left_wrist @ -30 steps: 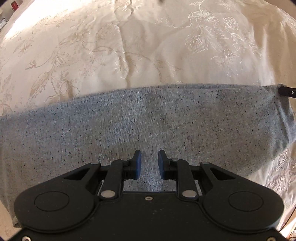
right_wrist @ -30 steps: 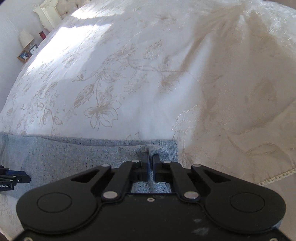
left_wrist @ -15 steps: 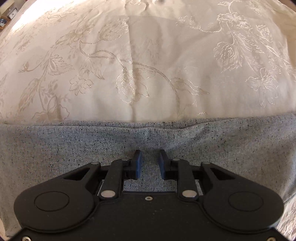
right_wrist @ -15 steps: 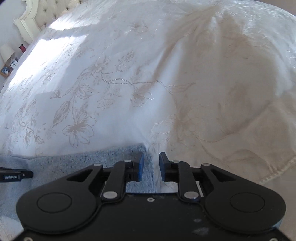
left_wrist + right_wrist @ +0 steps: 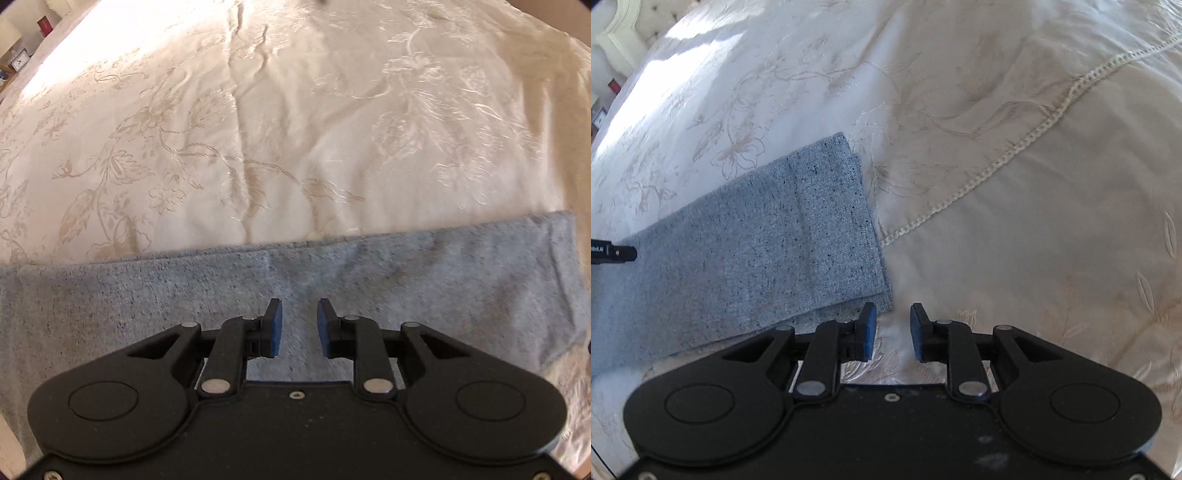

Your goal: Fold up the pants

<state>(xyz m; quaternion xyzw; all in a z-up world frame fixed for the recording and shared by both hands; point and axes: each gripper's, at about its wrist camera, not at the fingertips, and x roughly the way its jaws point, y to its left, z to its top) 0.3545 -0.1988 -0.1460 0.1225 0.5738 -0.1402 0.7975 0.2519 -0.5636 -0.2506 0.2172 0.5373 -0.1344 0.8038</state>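
Observation:
The grey-blue speckled pants (image 5: 369,273) lie flat in a long folded band on the bedspread. In the left wrist view my left gripper (image 5: 299,325) hovers open over the cloth, with nothing pinched between its blue pads. The right wrist view shows the pants' leg end (image 5: 768,240) with its layered hem. My right gripper (image 5: 890,328) stands open just off the near corner of that hem, over bare bedspread, and holds nothing. The tip of my left gripper (image 5: 613,253) pokes in at the left edge above the pants.
A cream bedspread (image 5: 258,129) with embroidered flowers covers the bed, with a lace seam (image 5: 1015,155) running diagonally at the right. A white headboard (image 5: 613,33) and a bedside table with a clock (image 5: 18,61) stand at the far left.
My right gripper opened and let go of the hem, then drew back off the pants toward the near right corner. The left gripper shifted over the cloth and stayed open.

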